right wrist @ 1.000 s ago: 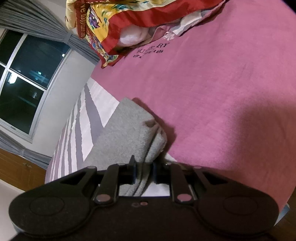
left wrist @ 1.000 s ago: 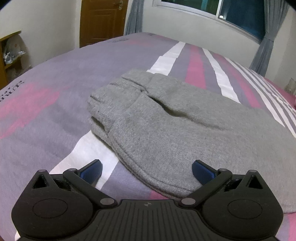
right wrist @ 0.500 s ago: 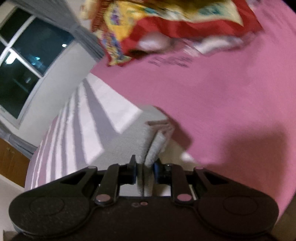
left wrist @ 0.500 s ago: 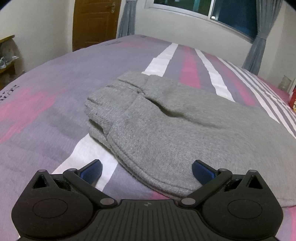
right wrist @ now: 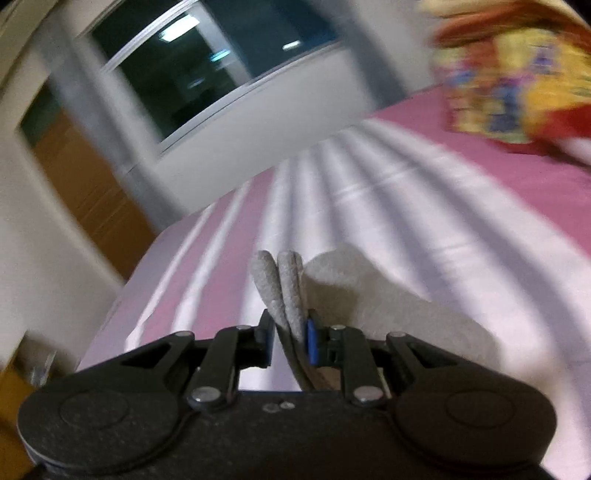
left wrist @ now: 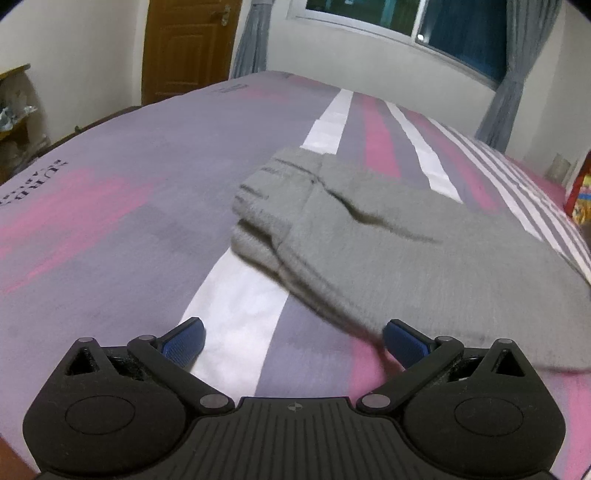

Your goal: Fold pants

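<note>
Looking through the right wrist camera, I see my right gripper (right wrist: 290,338) clenched on the grey pants (right wrist: 373,295): two rolled edges of the fabric stand up side by side between the blue pads (right wrist: 311,341), and both pads press against the cloth. The gap is narrow, only as wide as the pinched folds. Beyond the pinch, the rest of the fabric bulges to the right above the striped bed (right wrist: 424,206). This view is streaked with blur, so I can make out only a dark window (right wrist: 207,62), a brown door (right wrist: 85,184) and a yellow and red cloth (right wrist: 517,74) at the far right.

My left gripper (left wrist: 293,341) is released, jaws spread wide, with nothing between its blue pads (left wrist: 184,341). The left pad sits over a white stripe of the bed (left wrist: 110,192); the right pad lies just beside the near edge of the pants (left wrist: 388,243), and I cannot tell whether it touches. From this side the pants lie on the bed as a folded bundle, its ribbed end pointing toward the window (left wrist: 436,22) and the door (left wrist: 184,44).
</note>
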A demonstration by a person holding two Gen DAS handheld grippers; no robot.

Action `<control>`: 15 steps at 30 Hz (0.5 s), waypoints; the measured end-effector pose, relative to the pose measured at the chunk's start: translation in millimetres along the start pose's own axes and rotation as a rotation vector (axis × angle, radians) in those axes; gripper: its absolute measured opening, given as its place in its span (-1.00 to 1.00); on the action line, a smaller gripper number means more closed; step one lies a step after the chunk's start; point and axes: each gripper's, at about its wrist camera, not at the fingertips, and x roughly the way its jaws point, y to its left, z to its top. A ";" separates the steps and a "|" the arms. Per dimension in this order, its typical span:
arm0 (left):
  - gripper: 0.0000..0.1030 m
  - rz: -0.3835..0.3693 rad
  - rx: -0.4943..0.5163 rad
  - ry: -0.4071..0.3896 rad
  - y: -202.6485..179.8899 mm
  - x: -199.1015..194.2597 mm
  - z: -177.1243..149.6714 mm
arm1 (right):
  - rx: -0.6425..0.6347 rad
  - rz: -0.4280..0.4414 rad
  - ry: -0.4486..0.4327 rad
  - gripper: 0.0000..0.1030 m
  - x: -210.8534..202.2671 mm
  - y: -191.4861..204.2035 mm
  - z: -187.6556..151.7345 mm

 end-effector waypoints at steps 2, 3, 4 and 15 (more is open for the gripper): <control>1.00 0.016 0.036 0.003 -1.6 -4.2 -7.0 | -0.103 0.050 0.071 -0.67 25.4 31.1 -26.6; 1.00 0.023 0.047 0.001 -2.7 -6.7 -10.4 | -0.160 0.078 0.109 -0.68 35.0 43.6 -42.7; 1.00 0.026 0.053 -0.004 -3.1 -9.7 -13.8 | -0.220 0.108 0.144 -0.69 42.6 54.7 -60.3; 1.00 0.022 0.053 -0.023 -1.4 -26.1 -37.4 | -0.670 0.111 0.150 -0.69 26.6 97.7 -149.2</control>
